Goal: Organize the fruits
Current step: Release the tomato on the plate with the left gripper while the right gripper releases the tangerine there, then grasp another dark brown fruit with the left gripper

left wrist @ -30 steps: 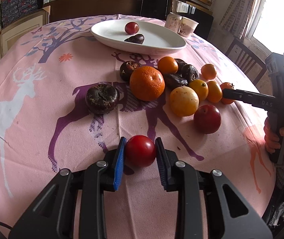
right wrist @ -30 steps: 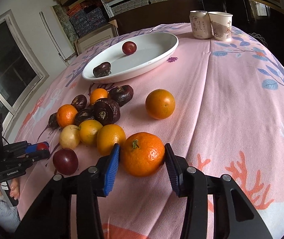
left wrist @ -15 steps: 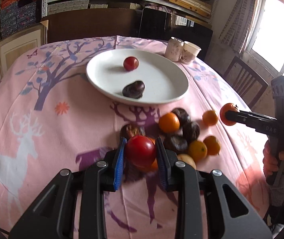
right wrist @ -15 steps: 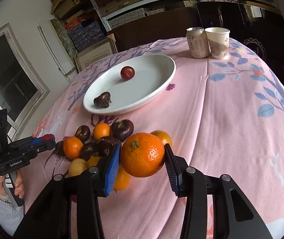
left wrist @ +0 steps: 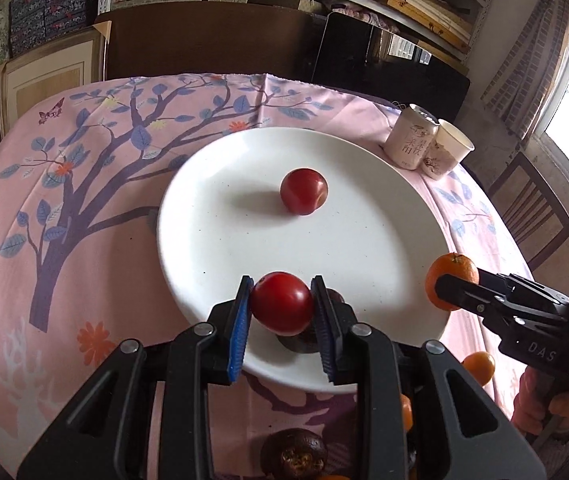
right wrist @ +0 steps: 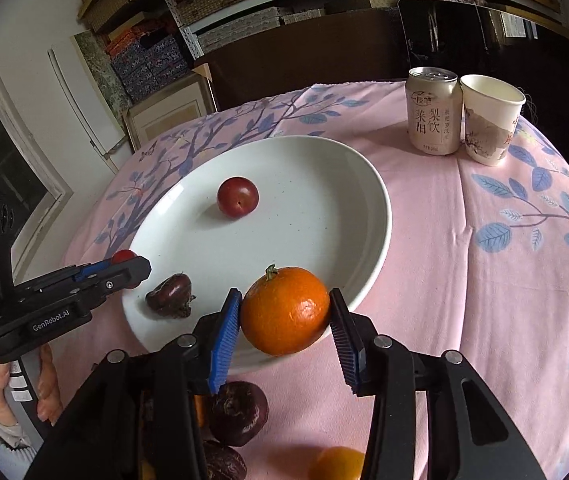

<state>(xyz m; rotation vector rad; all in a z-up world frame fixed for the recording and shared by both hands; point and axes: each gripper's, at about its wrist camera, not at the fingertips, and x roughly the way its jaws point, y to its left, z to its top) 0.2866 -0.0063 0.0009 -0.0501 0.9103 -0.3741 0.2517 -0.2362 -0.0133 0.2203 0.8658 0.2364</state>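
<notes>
Pink tree-patterned tablecloth [right wrist: 484, 240] spreads beneath me, shelves of boxes behind. I clench a glossy red round fruit [left wrist: 282, 303] in my left gripper [left wrist: 282, 312], over the near rim of the wide white ceramic plate [left wrist: 364, 248]. My right gripper [right wrist: 284, 320] grasps a bright orange mandarin [right wrist: 285, 309] above the plate's edge. One red plum [right wrist: 238, 197] and a dark wrinkled fruit [right wrist: 170, 295] lie on the plate.
</notes>
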